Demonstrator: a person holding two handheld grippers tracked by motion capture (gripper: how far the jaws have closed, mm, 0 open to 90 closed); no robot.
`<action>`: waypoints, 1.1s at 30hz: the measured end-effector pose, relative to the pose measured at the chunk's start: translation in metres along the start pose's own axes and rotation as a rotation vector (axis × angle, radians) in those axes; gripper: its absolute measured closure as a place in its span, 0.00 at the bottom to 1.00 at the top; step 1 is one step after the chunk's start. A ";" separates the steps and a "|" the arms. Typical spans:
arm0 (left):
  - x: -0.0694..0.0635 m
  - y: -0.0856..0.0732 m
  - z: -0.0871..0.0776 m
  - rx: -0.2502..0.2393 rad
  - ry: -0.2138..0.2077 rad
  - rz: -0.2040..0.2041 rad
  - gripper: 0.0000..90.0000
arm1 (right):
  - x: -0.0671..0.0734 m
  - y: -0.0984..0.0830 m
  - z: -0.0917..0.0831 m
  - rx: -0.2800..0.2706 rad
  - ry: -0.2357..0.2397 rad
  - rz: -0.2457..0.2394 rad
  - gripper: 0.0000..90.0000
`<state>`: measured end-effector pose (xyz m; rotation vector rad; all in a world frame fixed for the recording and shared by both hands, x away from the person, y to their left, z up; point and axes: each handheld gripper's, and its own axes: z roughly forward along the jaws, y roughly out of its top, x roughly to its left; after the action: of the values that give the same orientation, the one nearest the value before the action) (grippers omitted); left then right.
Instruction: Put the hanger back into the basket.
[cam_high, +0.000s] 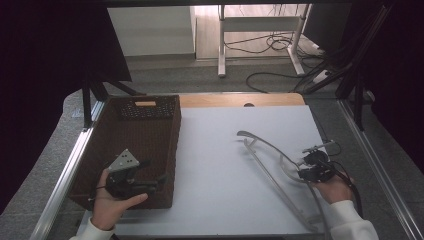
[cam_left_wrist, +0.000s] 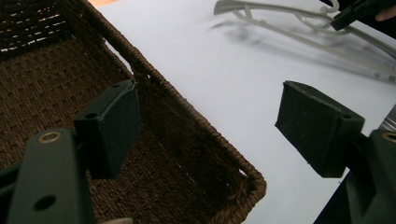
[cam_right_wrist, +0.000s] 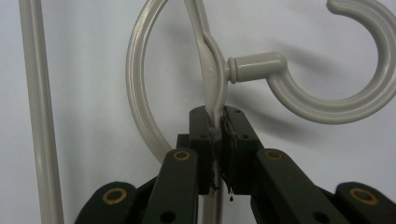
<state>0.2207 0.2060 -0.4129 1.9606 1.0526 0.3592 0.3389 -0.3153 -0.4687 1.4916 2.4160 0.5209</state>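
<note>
A pale grey plastic clothes hanger (cam_high: 270, 160) lies on the white table top at the right, its hook toward the right edge. My right gripper (cam_high: 305, 167) is shut on the hanger (cam_right_wrist: 212, 79) just below the hook's neck, the two pads (cam_right_wrist: 201, 135) pressing its thin top bar between them. My left gripper (cam_high: 150, 187) hovers over the near right corner of the brown woven basket (cam_high: 100, 145), jaws wide apart with nothing between them. In the left gripper view the pads (cam_left_wrist: 116, 121) straddle the basket's right rim (cam_left_wrist: 187, 116).
The basket's inside is bare, with a dark mesh panel (cam_high: 147, 107) at its far end. A wooden strip (cam_high: 240, 100) borders the table's far edge. Metal rails (cam_high: 65, 170) run along both sides. Cables (cam_high: 280, 45) lie on the floor beyond.
</note>
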 end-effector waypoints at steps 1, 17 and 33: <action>0.000 0.000 0.000 0.000 0.000 0.000 0.24 | 0.000 0.001 -0.003 -0.019 -0.004 -0.008 0.92; 0.002 0.002 -0.003 -0.012 0.006 -0.005 0.24 | 0.009 0.016 -0.037 -0.179 0.061 -0.148 0.92; 0.006 0.012 -0.019 -0.068 -0.006 -0.020 0.25 | 0.032 0.050 -0.082 -0.397 0.108 -0.345 0.92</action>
<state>0.2199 0.2173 -0.3931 1.8885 1.0426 0.3728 0.3325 -0.2801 -0.3745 0.8859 2.3907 0.9484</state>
